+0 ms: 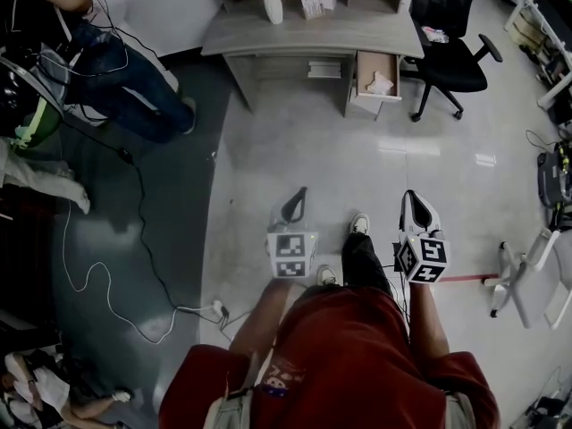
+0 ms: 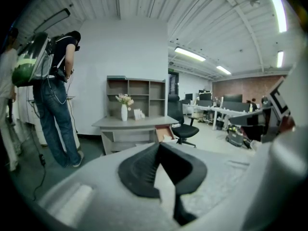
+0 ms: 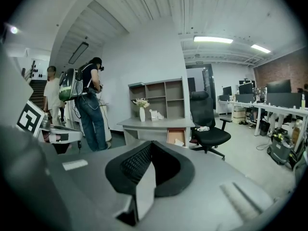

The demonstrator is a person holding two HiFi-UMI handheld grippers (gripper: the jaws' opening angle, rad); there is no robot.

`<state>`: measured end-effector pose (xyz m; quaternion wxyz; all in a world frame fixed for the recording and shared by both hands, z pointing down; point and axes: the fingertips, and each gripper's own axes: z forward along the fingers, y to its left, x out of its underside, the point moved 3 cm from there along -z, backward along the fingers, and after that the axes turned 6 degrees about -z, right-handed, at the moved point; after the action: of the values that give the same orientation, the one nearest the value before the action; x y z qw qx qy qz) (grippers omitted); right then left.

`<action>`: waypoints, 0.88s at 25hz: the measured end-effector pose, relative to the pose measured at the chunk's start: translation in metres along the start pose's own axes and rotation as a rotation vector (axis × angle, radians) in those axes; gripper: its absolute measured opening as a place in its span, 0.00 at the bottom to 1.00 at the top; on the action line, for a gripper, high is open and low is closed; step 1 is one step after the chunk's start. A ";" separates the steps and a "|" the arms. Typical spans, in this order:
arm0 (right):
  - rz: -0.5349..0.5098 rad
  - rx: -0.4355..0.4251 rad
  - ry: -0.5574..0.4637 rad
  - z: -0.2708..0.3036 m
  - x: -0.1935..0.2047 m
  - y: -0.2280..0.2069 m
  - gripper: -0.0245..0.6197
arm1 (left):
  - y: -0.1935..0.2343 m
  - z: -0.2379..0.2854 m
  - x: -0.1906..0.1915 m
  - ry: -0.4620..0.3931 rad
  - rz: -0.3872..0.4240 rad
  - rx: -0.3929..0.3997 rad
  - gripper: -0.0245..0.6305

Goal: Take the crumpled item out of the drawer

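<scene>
The crumpled item (image 1: 380, 83) is a pale wad in the open drawer (image 1: 371, 63), which hangs out from the right end of the table (image 1: 313, 36), beside a black chair (image 1: 451, 61). The wad sits toward the drawer's right side and has no long axis that I can make out. The drawer's long side runs straight out toward the person, so its open top faces whoever comes from the front.

Both tools are well apart from it, across a wide stretch of bare floor (image 1: 295, 150). In the head view the drawer lies ahead, between the two lines of reach. It is closer to the line of the right hand-held gripper (image 1: 416, 206) than to that of the left hand-held gripper (image 1: 295, 202), so I judge the right arm the nearer. In the right gripper view the wad (image 3: 179, 142) shows a little right of the jaw tips; in the left gripper view it (image 2: 168, 138) is a small speck just right of the tips.

The jaws of each hand-held gripper meet at the tips with nothing between them, so either would have to spread before a grasp.

No brand or writing can be read. The cubes (image 1: 292, 256) carry only square black-and-white markers, and the print on the person's red shirt (image 1: 349, 356) is too small to tell.
</scene>
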<state>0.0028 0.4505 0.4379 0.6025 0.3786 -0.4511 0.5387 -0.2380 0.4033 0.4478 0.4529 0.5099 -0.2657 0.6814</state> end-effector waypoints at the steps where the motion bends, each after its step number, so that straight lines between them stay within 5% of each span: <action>1: 0.002 0.000 0.003 0.004 0.000 -0.002 0.04 | 0.001 0.004 0.000 0.000 0.001 -0.001 0.03; 9: 0.018 -0.004 0.020 0.084 -0.013 -0.067 0.04 | -0.004 0.102 -0.021 0.021 0.001 -0.013 0.03; 22: 0.047 -0.030 0.006 0.154 -0.047 -0.119 0.04 | -0.009 0.176 -0.072 0.016 0.020 -0.042 0.03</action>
<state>0.0991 0.2749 0.4435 0.5965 0.3570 -0.4663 0.5470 -0.1452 0.2372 0.4390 0.4588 0.4923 -0.2812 0.6841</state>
